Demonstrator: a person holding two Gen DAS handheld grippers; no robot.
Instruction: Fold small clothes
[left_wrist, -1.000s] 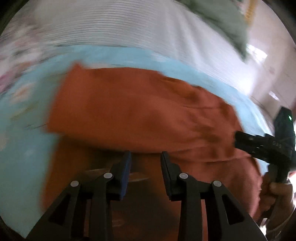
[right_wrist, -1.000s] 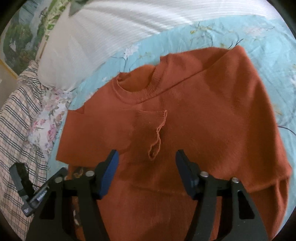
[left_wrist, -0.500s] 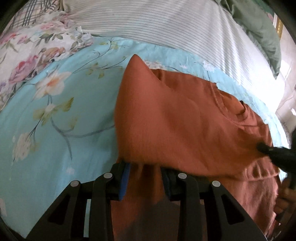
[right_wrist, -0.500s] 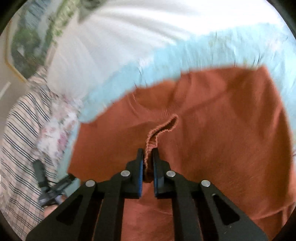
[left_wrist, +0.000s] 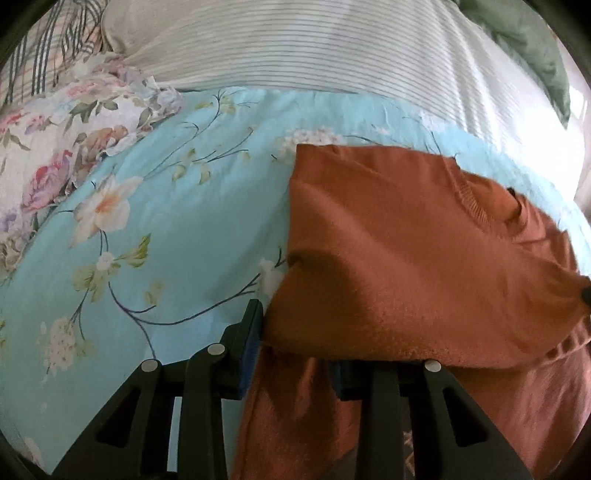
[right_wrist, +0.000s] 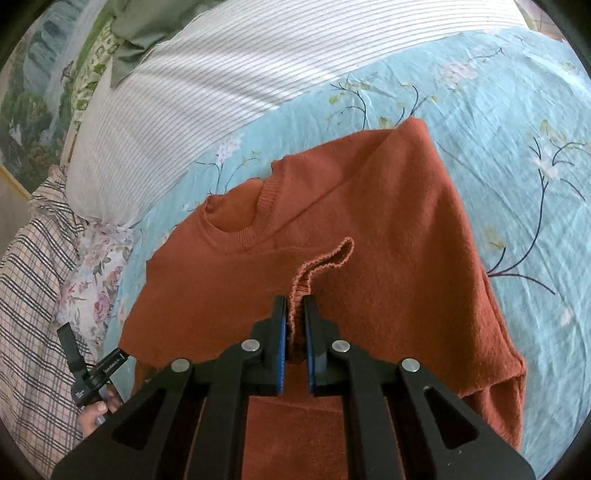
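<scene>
1. A small rust-orange knitted sweater (right_wrist: 369, 236) lies on a pale blue bedsheet printed with white flowers (right_wrist: 517, 110). Its ribbed round neckline (right_wrist: 240, 225) points toward the pillows. Both side parts appear folded in over the body.

2. The ribbed cuff of a sleeve (right_wrist: 321, 266) lies on the middle of the sweater's body, just below the neckline. It stands up in a narrow looped ridge.

3. The right gripper (right_wrist: 294, 325) has its black fingers with blue pads nearly together, pinching the near end of that cuff between them.

4. The left gripper (left_wrist: 295, 354) sits at the sweater's other side. Its jaws are partly open with a folded layer of orange knit between them. That layer drapes over the right-hand finger, so it cannot be told whether the pads press the cloth.

5. In the right wrist view, a person's hand (right_wrist: 98, 410) holds the left tool at the lower left edge.

6. Beyond the sweater lie a white pillow with thin grey stripes (right_wrist: 192, 99), a crumpled green cloth (right_wrist: 147, 33), a floral pillowcase (left_wrist: 55, 147) and a checked fabric (right_wrist: 29, 295).

7. Judgement: the sleeve-folding step seems in hand. The next move likely calls for laying the cuff flat, letting go, then folding the hem up toward the neckline.
</scene>
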